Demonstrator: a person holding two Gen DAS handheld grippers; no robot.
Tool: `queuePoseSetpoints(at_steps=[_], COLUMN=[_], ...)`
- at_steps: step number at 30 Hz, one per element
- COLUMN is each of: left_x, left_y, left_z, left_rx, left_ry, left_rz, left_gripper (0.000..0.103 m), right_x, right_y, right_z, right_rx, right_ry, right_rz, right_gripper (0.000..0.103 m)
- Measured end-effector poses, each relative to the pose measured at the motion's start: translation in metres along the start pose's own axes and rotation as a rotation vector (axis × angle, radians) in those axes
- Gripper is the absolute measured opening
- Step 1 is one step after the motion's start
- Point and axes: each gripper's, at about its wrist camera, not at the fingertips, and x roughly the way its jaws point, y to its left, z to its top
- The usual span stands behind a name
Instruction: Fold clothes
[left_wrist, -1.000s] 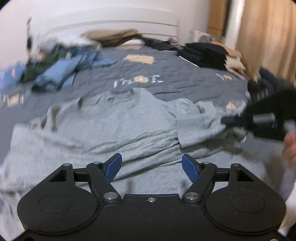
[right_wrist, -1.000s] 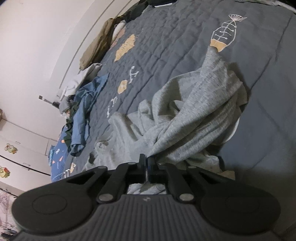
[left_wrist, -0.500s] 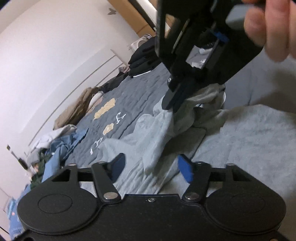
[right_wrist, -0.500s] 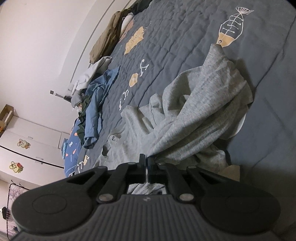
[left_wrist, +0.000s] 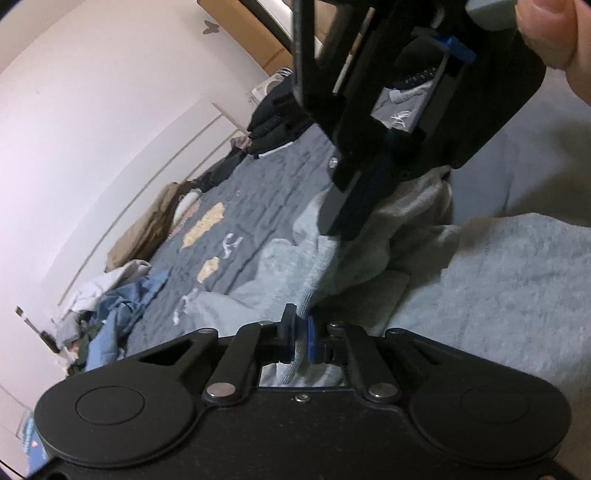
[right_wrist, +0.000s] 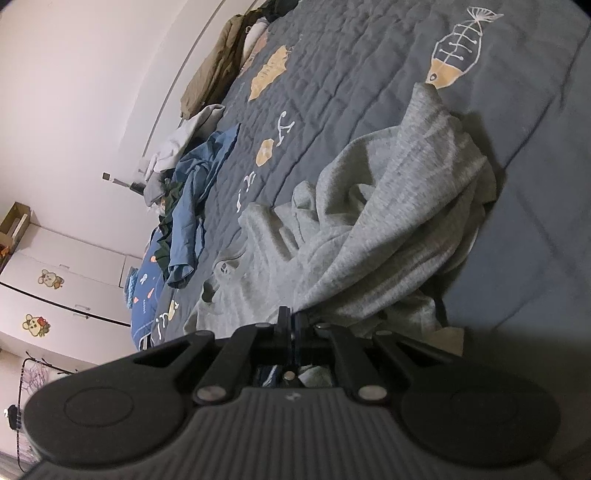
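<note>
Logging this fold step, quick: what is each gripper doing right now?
Left gripper: closed on a fold of the grey sweatshirt.
Right gripper: closed, pinching the same grey sweatshirt and lifting its edge off the bed cover.

Soft matt knit sweater (right_wrist: 388, 229)

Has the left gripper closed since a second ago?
Yes. The left gripper, open before, is now shut on a fold of the grey sweatshirt, beside the right gripper above the quilt.

Dim indoor light, heavy fisheye warping, soft motion blur overall.
</note>
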Motion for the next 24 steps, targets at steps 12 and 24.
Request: queuePoseSetpoints(at_steps=[12,24], left_x=[-0.021,-0.06], left_y=[0.056,0.117], left_z=[-0.015,-0.073], left_rx=[-0.008,0.002], left_ry=[-0.003,0.107], left_rz=[0.182,0.308], left_gripper=[0.006,0.006], right_x=[0.004,0.031], right_y=[0.018,0.035], right_z=[-0.003,-0.01], right_rx=[-0.061,-0.091], right_ry=[0.026,0.061], right_rz=[0.036,-0.007], right_gripper=[0.009,0.017])
